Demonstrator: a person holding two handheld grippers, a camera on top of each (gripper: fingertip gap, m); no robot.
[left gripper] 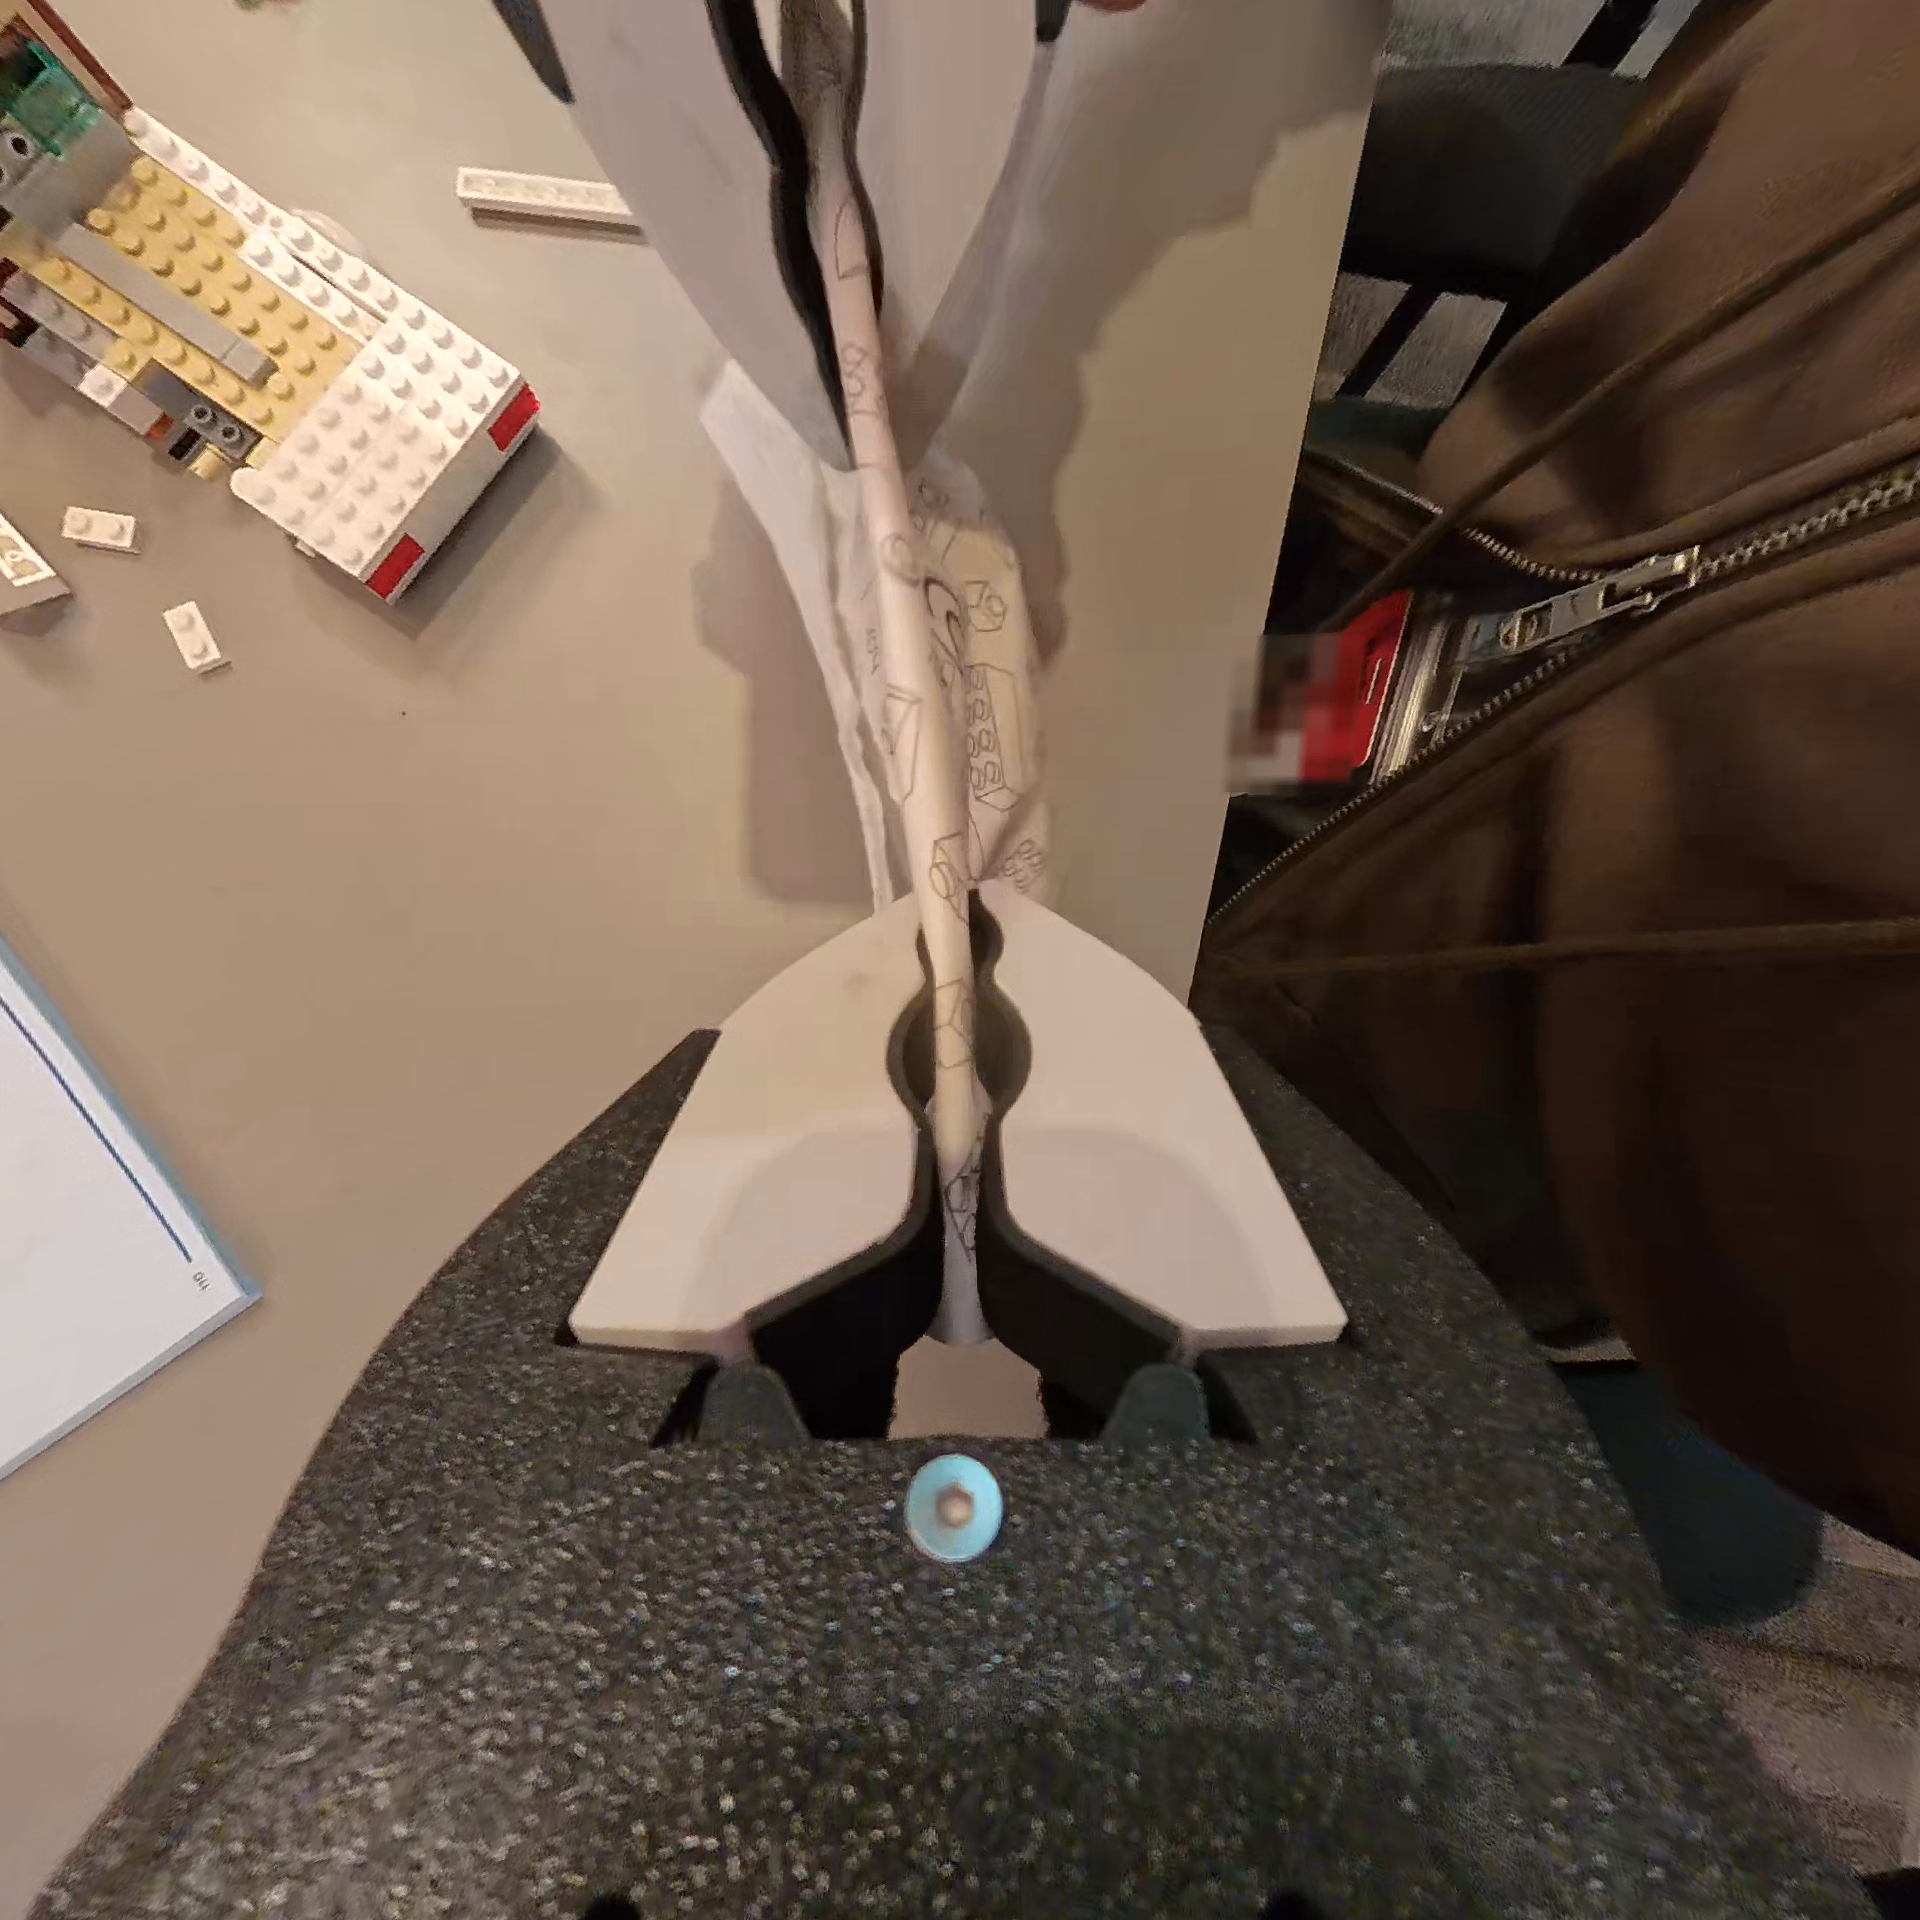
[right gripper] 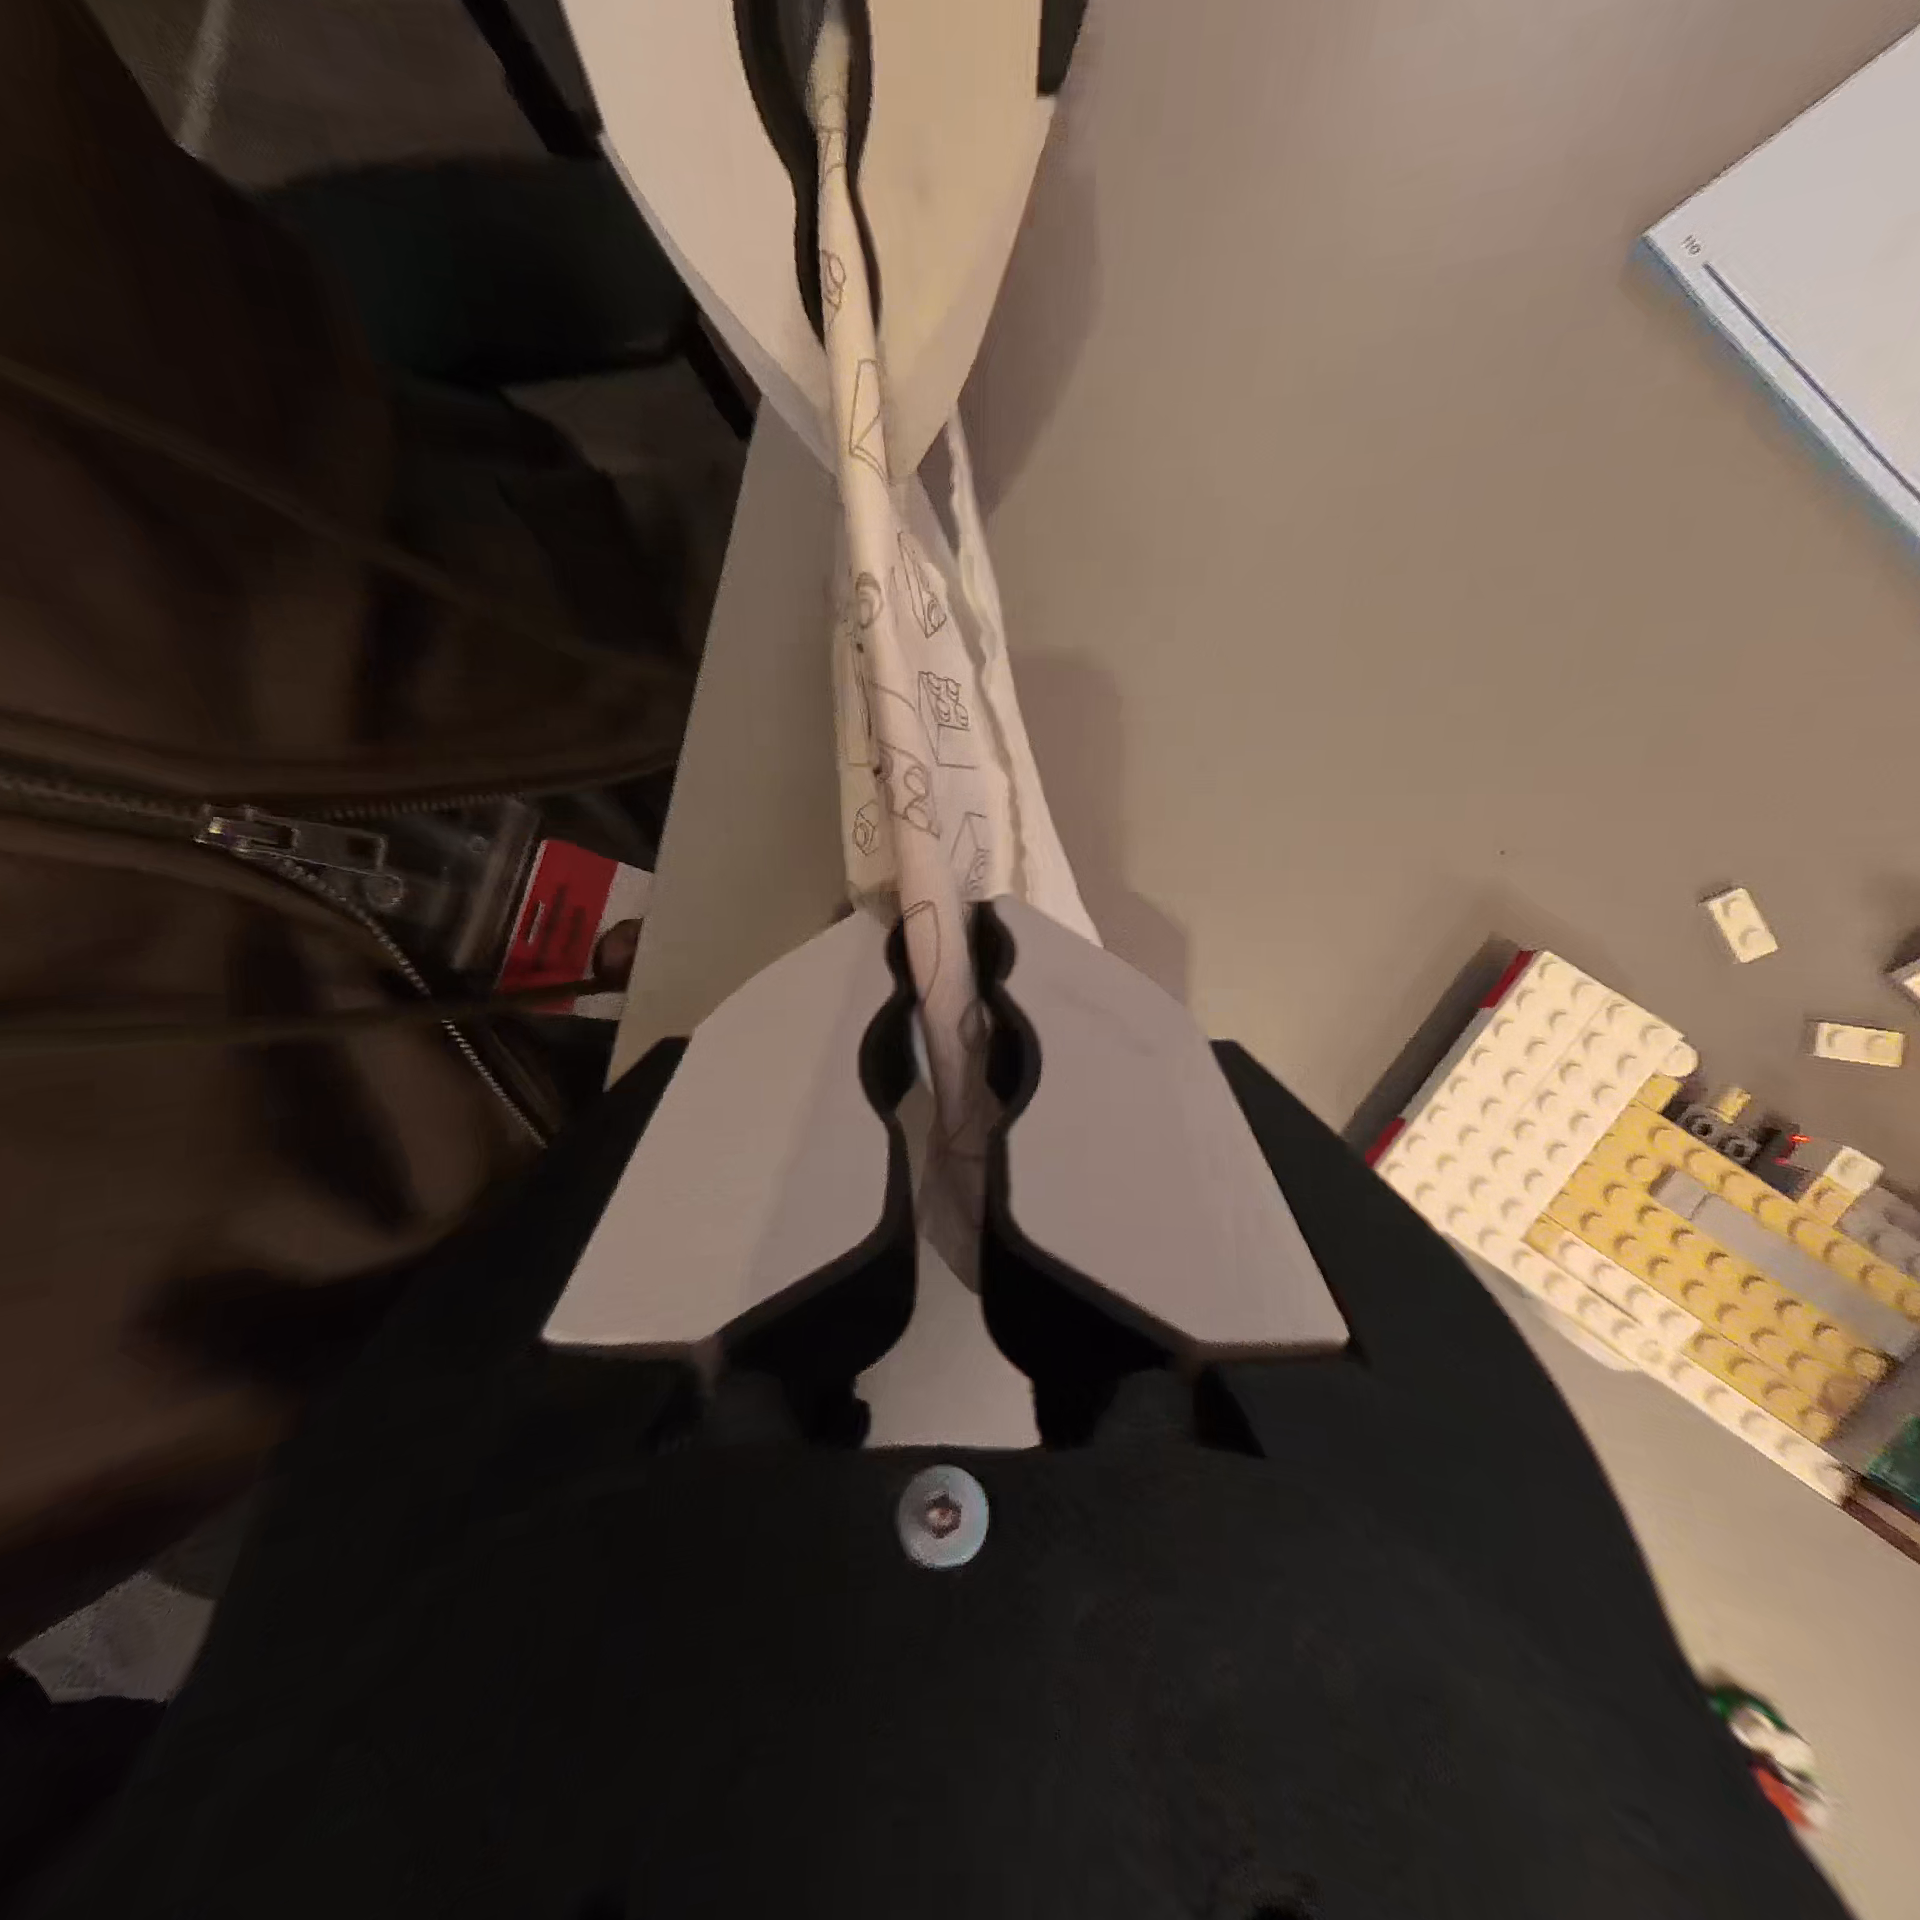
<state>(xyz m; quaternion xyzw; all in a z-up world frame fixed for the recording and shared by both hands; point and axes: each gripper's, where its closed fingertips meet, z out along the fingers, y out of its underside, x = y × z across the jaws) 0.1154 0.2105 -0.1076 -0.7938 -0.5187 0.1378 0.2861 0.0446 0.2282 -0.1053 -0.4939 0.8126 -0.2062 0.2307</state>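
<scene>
- Two hand-held grippers face each other tip to tip, each pinching an opposite end of one white paper bag printed with line drawings of toy bricks (left gripper: 940, 665), held stretched in the air just above the surface.
- The left hand-held gripper (left gripper: 961, 925) has its pale fingers (left gripper: 1091, 1039) pressed together on the bag's twisted edge; the paper runs back through the scalloped gap between them.
- The right hand-held gripper (right gripper: 951, 935) is likewise clamped on the other end, with the paper bunched between its fingers (right gripper: 1091, 1039).
- To my eye the step in hand is pulling on the bag; a ragged edge already shows along one side. Doing it well would mean pinching close to that edge, keeping both grips firm, and pulling evenly apart so the paper does not slip.
- The grey-beige matte surface (left gripper: 416, 831) carries a partly built model of white, tan and grey studded bricks with red corners (left gripper: 343, 416), with several small loose white plates (left gripper: 99, 528) near it.
- A pale blue-edged booklet (right gripper: 1818, 312) lies at the surface's edge, well apart from the model.
- A person in a brown zipped jacket (left gripper: 1662, 831) stands close against the surface; dark furniture shows behind.
</scene>
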